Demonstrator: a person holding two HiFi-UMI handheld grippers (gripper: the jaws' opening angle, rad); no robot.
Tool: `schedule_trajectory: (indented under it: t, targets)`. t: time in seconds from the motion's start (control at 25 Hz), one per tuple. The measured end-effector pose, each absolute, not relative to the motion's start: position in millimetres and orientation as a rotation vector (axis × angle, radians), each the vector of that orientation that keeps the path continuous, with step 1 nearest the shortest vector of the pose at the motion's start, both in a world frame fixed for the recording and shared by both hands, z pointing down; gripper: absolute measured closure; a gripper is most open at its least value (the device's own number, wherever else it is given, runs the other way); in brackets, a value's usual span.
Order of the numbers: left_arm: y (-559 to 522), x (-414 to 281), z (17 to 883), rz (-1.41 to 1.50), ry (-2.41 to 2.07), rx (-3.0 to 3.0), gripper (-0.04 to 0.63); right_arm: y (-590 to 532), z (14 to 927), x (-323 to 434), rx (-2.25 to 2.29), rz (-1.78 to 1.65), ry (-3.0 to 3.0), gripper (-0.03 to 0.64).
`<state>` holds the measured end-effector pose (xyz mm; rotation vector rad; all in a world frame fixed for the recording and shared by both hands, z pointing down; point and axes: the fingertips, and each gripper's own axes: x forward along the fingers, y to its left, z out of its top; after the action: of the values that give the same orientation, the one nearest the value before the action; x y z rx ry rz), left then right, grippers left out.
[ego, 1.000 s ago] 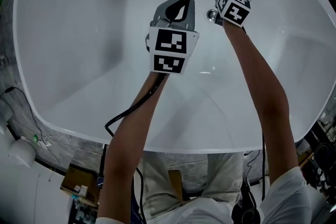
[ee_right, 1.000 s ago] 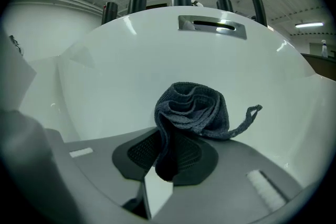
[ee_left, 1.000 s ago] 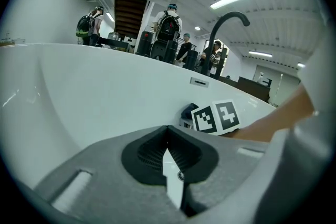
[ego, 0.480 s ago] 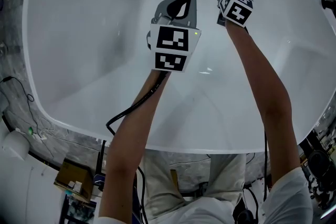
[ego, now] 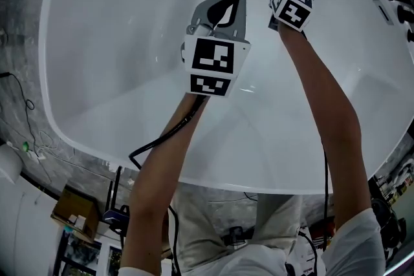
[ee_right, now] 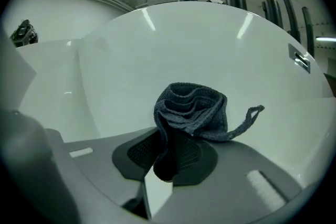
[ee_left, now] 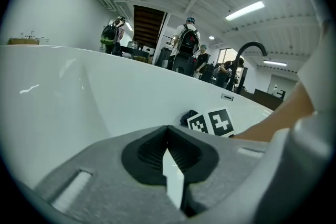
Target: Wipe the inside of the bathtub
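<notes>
Since a second ago the view has swung, so the bathtub (ego: 116, 42) sits turned in the frame. The small metal fitting that showed between the two grippers is now out of sight, while both arms keep nearly the same reach.

The right gripper (ee_right: 167, 152) is clamped on a dark grey knitted cloth (ee_right: 191, 107), which is at the top of the head view, right of centre, low against the tub's far inner wall. The pinch takes one end of the cloth, so the bunched bulk stands clear ahead of the jaws, probably so that fabric rather than plastic meets the enamel.

The cloth's long axis runs along the jaws, pointing away from the person toward that wall. Its thin hanging loop trails off to the right in the right gripper view.

The left gripper (ee_left: 168, 136) is at mid-frame over the tub floor, its jaws closed together with nothing between them. It seems parked out of the wiping path.
</notes>
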<state>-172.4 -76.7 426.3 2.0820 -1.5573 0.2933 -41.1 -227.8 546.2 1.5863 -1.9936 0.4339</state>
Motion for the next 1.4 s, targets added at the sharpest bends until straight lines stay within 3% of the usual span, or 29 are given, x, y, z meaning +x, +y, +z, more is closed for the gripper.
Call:
schedule_trajectory:
  t: [0.72,1.4]
  targets:
    - [-55.7,-267.5,438.6,0.265,-1.650,2.014,0.595,-231.7,567.5,-143.1,1.519,0.439,-1.983,0.558]
    - [-39.2,-328.9,461.5,0.275,-1.690,1.987,0.595,-243.0,574.2,-331.8,1.138,0.331,-2.260,0.561]
